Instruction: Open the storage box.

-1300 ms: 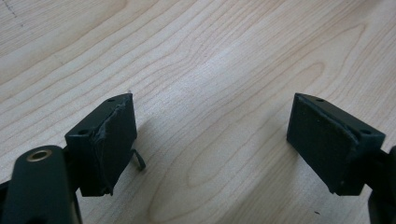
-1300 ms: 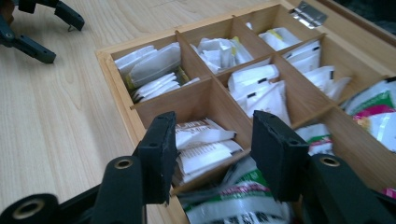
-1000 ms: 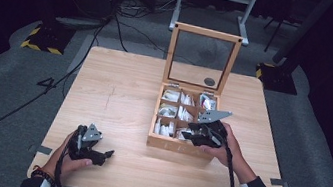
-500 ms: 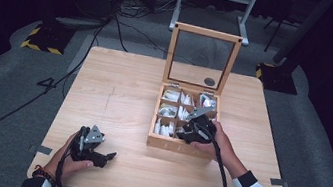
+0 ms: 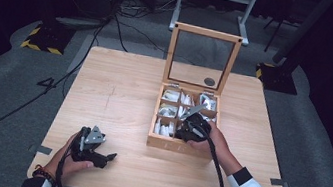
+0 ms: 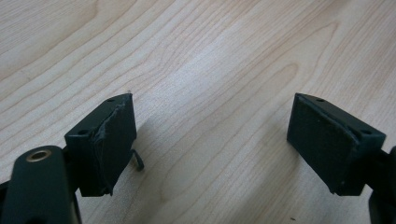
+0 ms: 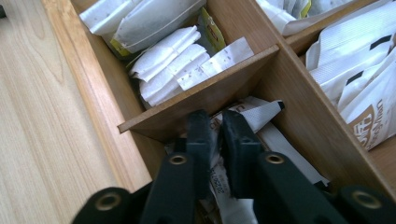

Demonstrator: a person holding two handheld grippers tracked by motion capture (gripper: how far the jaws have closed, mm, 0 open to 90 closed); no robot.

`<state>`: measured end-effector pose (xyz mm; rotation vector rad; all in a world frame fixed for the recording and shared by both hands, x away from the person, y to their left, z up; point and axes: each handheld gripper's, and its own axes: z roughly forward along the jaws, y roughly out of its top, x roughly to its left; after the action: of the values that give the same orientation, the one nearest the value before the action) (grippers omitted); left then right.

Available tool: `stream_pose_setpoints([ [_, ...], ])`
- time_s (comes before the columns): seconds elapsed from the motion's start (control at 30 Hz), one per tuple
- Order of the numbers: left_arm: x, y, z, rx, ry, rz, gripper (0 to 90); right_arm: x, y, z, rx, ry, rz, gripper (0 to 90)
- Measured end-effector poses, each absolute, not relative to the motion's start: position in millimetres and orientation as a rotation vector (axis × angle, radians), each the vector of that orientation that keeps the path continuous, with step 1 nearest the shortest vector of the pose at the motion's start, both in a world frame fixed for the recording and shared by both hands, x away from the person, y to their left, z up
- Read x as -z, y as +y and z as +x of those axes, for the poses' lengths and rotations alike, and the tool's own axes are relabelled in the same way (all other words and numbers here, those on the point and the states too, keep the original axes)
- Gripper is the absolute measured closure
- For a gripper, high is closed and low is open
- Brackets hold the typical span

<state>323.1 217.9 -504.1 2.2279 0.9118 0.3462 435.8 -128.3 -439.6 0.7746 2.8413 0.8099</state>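
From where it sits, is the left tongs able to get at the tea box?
Probably yes: the left tongs rest open on bare table beside the tea box, though the right tongs already occupy its near compartment.

Table (image 5: 119, 91) is pale matt wood grain, box (image 5: 180, 145) is smooth wood too (glass lid (image 5: 203, 59)), sachets (image 7: 173, 56) are crinkly white paper.

Open wooden box (image 5: 180, 145), glass lid upright, compartments filled with white tea sachets (image 7: 175, 58).
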Motion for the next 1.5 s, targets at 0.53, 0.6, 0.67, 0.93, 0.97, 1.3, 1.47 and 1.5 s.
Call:
stream_pose_setpoints([
  [0.53,504,218,323,-0.346,0.91,2.229,16.1,428,-149,432,-0.999,2.756,0.768,90.0],
  [0.6,504,218,323,-0.345,0.908,2.23,16.1,425,-152,431,-1.023,2.743,0.758,90.0],
  [0.67,504,218,324,-0.345,0.907,2.231,16.1,423,-155,429,-1.048,2.731,0.75,90.0],
  [0.93,504,219,324,-0.339,0.896,2.235,16.1,412,-170,425,-1.143,2.663,0.725,90.0],
  [0.97,504,219,325,-0.339,0.895,2.235,16.0,411,-171,425,-1.148,2.659,0.722,90.0],
  [1.3,504,218,332,-0.328,0.856,2.249,14.5,408,-184,427,-1.193,2.622,0.726,90.0],
  [1.47,504,218,333,-0.327,0.856,2.25,14.5,403,-193,428,-1.244,2.587,0.726,90.0],
  [1.5,504,218,333,-0.327,0.856,2.249,14.6,401,-195,428,-1.252,2.582,0.725,90.0],
])
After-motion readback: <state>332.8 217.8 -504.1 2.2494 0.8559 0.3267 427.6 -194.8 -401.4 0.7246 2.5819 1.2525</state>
